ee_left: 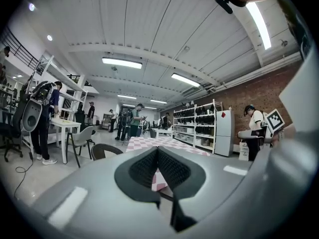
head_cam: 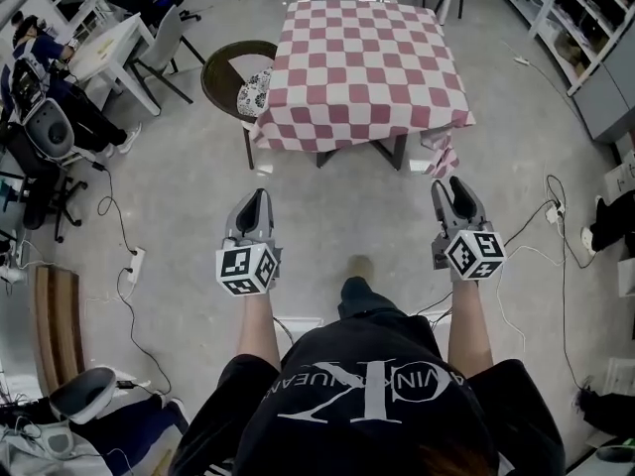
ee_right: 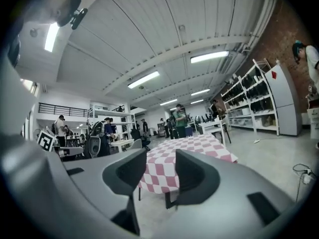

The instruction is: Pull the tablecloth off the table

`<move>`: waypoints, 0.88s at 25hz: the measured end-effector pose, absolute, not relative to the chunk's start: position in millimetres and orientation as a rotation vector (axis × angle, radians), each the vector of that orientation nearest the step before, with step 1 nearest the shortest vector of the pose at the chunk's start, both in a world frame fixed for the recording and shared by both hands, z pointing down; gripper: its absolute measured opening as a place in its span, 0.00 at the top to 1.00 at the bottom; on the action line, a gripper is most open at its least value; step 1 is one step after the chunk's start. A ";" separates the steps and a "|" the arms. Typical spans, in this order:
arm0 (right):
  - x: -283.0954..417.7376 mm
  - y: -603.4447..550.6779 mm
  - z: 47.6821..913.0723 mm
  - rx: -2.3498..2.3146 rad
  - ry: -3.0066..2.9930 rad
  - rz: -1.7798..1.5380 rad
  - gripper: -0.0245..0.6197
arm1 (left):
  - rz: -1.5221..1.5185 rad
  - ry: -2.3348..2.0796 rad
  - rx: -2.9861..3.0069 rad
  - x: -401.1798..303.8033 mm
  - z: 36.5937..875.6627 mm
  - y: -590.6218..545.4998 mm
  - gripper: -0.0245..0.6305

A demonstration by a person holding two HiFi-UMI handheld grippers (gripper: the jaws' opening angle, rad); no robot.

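While our left gripper (head_cam: 256, 198) has its jaws pressed together on nothing, our right gripper (head_cam: 454, 188) stands partly open and just as empty; both hover short of the table (head_cam: 399, 152), well apart from its near edge; the tablecloth (head_cam: 362, 67), checked red and white, lies spread over the table's whole top, its hem hanging at the near side and one corner (head_cam: 442, 157) drooping lower at the near right; we judge it light, soft and ready to slide, so a pinch on that hanging near hem, one gripper toward each corner, should serve; a chair (head_cam: 233, 72) stands just beside the table's left side.
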State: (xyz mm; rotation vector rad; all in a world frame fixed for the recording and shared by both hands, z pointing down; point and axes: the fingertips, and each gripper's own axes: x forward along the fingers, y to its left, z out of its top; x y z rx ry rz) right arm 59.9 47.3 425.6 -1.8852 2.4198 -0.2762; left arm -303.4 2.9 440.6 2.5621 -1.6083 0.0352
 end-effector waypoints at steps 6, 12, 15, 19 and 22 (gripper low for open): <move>76.1 -15.2 435.5 -1.886 2.439 -0.298 0.69 | 0.078 -1.566 2.586 -278.4 452.2 -49.7 0.94; 87.9 -77.1 454.3 -1.889 2.454 -0.349 0.67 | 0.080 -1.543 2.576 -266.0 462.0 -113.5 0.87; 95.4 -99.2 456.8 -1.890 2.463 -0.364 0.67 | 0.081 -1.527 2.562 -256.7 463.1 -139.3 0.75; 105.2 -122.9 463.7 -1.888 2.478 -0.391 0.67 | 0.084 -1.512 2.557 -240.7 465.9 -165.2 0.74; 113.3 -134.0 468.0 -1.887 2.487 -0.414 0.66 | 0.101 -1.497 2.555 -229.4 469.5 -177.2 0.74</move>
